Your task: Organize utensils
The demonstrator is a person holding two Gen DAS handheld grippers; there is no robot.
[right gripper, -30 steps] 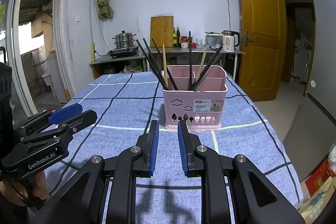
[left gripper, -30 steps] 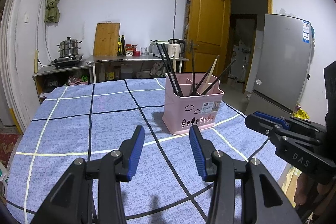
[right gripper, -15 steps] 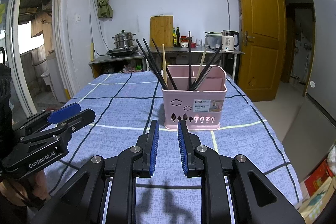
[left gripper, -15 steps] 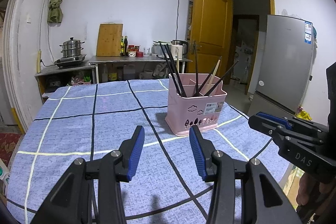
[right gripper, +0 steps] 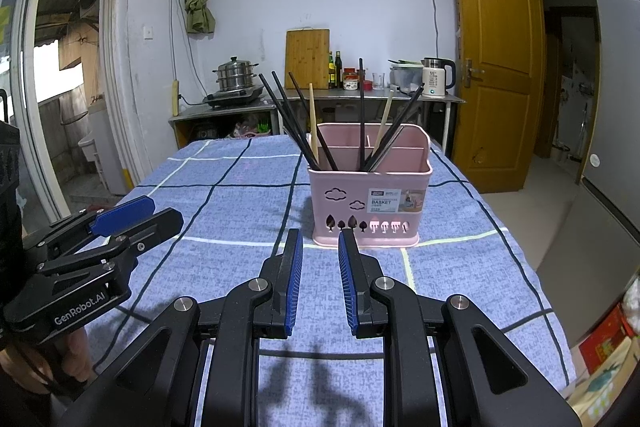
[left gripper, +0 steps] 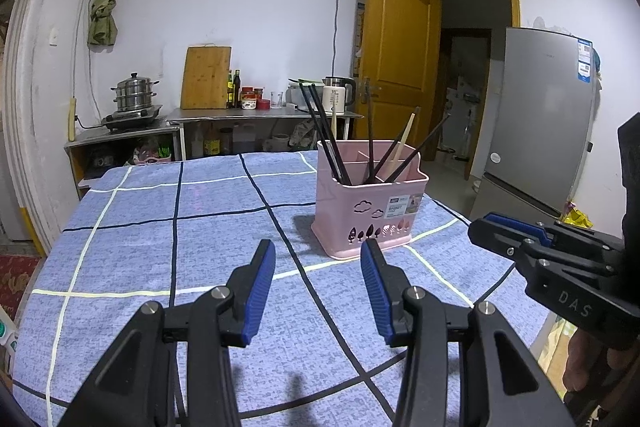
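Two hand-held grippers sit nearest to me, both empty. My left hand-held gripper [left gripper: 318, 283] has its blue pads well apart with only the checked cloth showing between them; I judge that gap suits a wider hold, such as steadying a container. My right hand-held gripper [right gripper: 319, 279] has its pads [right gripper: 294, 283] closer together, a narrow slot between them and nothing in it, which I take as a setting for pinching something thin like a single stick. Both are tipped slightly down toward the bench [right gripper: 224, 259], hovering above the blue cloth without touching it, side by side, so each can reach forward without crossing the other.

Just beyond the fingertips stands the pink basket [right gripper: 370, 205], upright on the cloth near the right side of the bench. It is divided into compartments. Black chopsticks [right gripper: 294, 125] and a pale wooden one lean against its walls at different angles, fanned out in different compartments, so I judge the sorting is not finished. No loose utensil lies on the cloth that I can see.

Farther back, a counter along the wall carries a steamer pot [right gripper: 235, 77], a cutting board [right gripper: 307, 59] and a kettle [right gripper: 436, 77].
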